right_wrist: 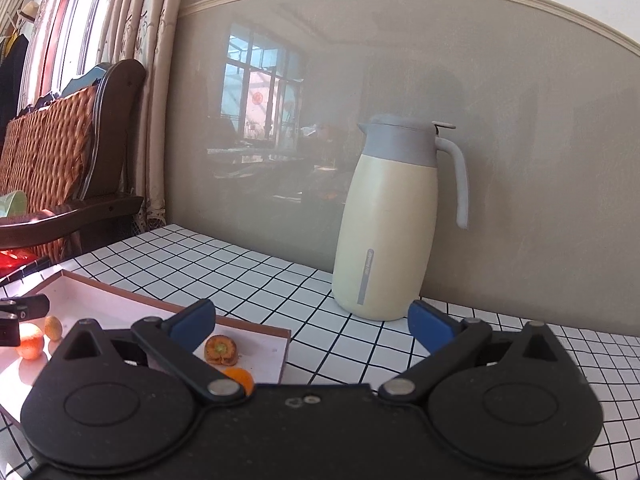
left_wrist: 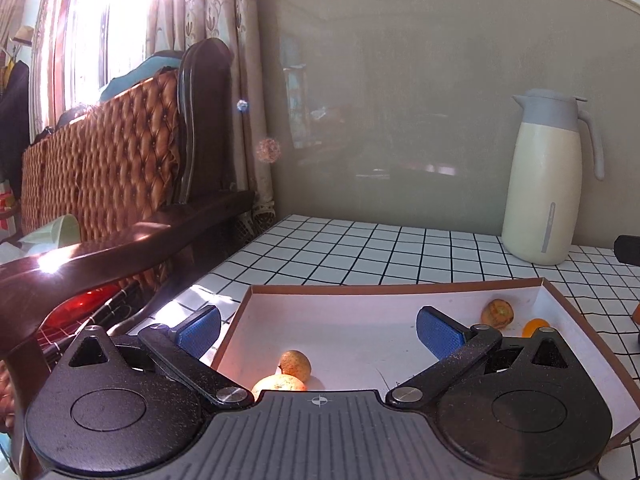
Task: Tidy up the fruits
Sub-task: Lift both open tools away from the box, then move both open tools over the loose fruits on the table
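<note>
A shallow white tray with a brown rim [left_wrist: 384, 289] lies on the tiled table. In it are a small yellowish fruit [left_wrist: 295, 365], an orange fruit [left_wrist: 280, 382] at the near edge, a brownish fruit [left_wrist: 497, 313] and a small orange one [left_wrist: 535, 326] at the right. My left gripper [left_wrist: 318, 330] is open above the tray, empty. My right gripper [right_wrist: 312, 322] is open and empty over the tray's right end [right_wrist: 286, 346]; the brownish fruit [right_wrist: 221, 349] and the small orange one [right_wrist: 240, 378] lie below its left finger. The orange fruit [right_wrist: 30, 341] and the yellowish fruit [right_wrist: 53, 327] lie at the far left.
A cream thermos jug with a grey lid and handle [left_wrist: 548, 184] stands at the back against the wall; it also shows in the right wrist view [right_wrist: 384, 224]. A dark wooden sofa with a woven back [left_wrist: 120, 152] stands left of the table edge.
</note>
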`<state>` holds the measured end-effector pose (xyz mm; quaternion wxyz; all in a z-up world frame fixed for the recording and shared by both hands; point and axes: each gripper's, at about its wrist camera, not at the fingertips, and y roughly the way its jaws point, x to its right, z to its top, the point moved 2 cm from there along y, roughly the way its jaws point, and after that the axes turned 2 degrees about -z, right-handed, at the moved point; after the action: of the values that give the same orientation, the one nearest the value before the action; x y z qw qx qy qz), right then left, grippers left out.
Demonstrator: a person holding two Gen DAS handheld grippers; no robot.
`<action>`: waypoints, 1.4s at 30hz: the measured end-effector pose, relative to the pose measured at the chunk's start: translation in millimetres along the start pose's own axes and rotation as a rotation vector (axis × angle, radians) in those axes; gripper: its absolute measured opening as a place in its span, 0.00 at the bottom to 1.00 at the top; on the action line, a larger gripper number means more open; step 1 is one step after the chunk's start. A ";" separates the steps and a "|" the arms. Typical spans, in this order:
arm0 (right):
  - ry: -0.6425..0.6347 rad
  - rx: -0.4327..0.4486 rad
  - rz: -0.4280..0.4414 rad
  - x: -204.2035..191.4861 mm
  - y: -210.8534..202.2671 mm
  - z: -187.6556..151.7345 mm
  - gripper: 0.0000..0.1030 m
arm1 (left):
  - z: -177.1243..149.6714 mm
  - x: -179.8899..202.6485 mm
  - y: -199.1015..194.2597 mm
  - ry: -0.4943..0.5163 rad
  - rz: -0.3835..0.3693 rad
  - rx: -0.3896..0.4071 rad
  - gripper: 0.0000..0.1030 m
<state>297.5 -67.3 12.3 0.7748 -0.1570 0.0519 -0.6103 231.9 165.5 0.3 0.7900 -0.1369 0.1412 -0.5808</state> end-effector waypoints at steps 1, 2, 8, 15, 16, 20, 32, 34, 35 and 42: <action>0.006 0.001 -0.004 0.9 -1.5 0.4 0.94 | 0.5 0.3 -2.3 -0.008 0.002 0.005 1.00; 0.012 0.004 -0.011 1.9 -3.1 0.7 0.94 | 1.2 0.5 -5.1 -0.016 0.000 0.009 1.00; 0.016 0.049 -0.053 8.7 -17.5 -1.9 0.94 | -7.1 -2.9 -26.7 -0.029 0.086 0.020 1.00; 0.008 0.158 -0.009 5.5 -46.1 -4.0 0.94 | -18.2 -12.3 -44.2 -0.103 0.048 0.008 1.00; 0.009 0.175 0.000 5.0 -50.8 -3.3 0.94 | -19.9 -12.2 -47.3 -0.107 0.034 0.012 1.00; 0.039 0.205 0.056 7.5 -65.3 -5.7 0.94 | -25.6 -8.5 -59.4 -0.099 0.001 0.019 1.00; 0.046 0.171 0.102 18.5 -95.6 -19.2 0.94 | -31.9 21.0 -80.3 -0.017 -0.062 0.031 1.00; 0.044 0.156 0.109 21.6 -99.4 -22.5 0.94 | -30.8 27.2 -85.7 -0.005 -0.087 0.054 1.00; 0.043 0.152 0.112 23.5 -102.4 -23.9 0.94 | -29.6 29.9 -87.7 -0.009 -0.104 0.061 1.00; 0.048 0.133 0.064 48.8 -118.3 -37.3 0.94 | -28.7 51.4 -89.0 -0.023 -0.174 0.064 1.00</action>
<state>189.5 -145.3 18.8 0.8012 -0.0889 0.0347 -0.5908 157.5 89.3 4.4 0.7421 -0.1302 0.1009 -0.6498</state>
